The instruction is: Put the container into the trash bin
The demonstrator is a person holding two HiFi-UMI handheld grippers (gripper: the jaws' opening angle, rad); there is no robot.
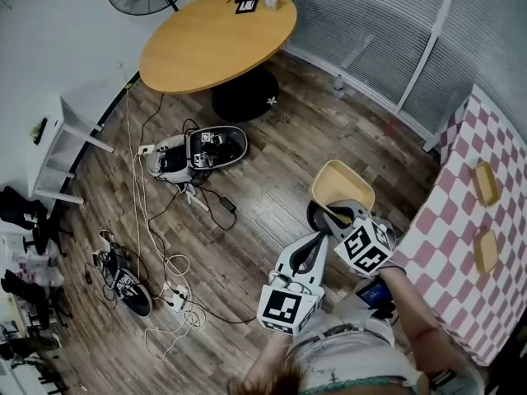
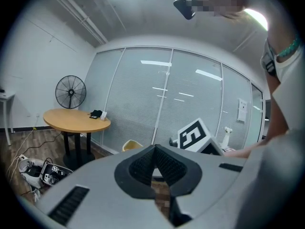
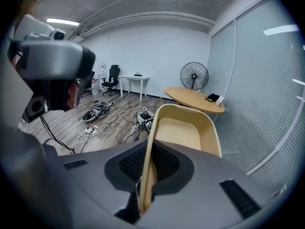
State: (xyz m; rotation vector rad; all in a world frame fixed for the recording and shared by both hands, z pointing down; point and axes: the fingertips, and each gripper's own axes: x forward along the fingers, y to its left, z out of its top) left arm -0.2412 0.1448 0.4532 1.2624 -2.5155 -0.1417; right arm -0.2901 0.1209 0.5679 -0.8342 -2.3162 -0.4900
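Over a wood-plank floor, seen from the head view, the right gripper [image 1: 329, 218] carries a pale yellow container [image 1: 342, 188] by its near wall. The tray juts ahead of the jaws, away from the person, with its open side up. The left gripper [image 1: 313, 245] hangs just beside it and a little nearer the body, so the right hand alone has the load. A checked table [image 1: 461, 220] stands to the right. No trash bin can be picked out for certain (a dark rounded shape under the container's near end could be a bin's mouth or the gripper's own pads).

Along the left gripper's own jaws, the left gripper [image 2: 153, 151] has its pads met at the tips with nothing between them. Past them shows a corner of the container [image 2: 131, 145], ahead and slightly left, with a round wooden table [image 2: 76, 119] further off.

Along the right gripper's jaws, the right gripper [image 3: 145, 162] is clamped nearly closed on one thin side wall of the container [image 3: 183, 132]. The tray's long axis runs straight on from the jaws, toward the glass partition. Any drop, on this showing, falls to the right hand, once a bin lies beneath the tray.
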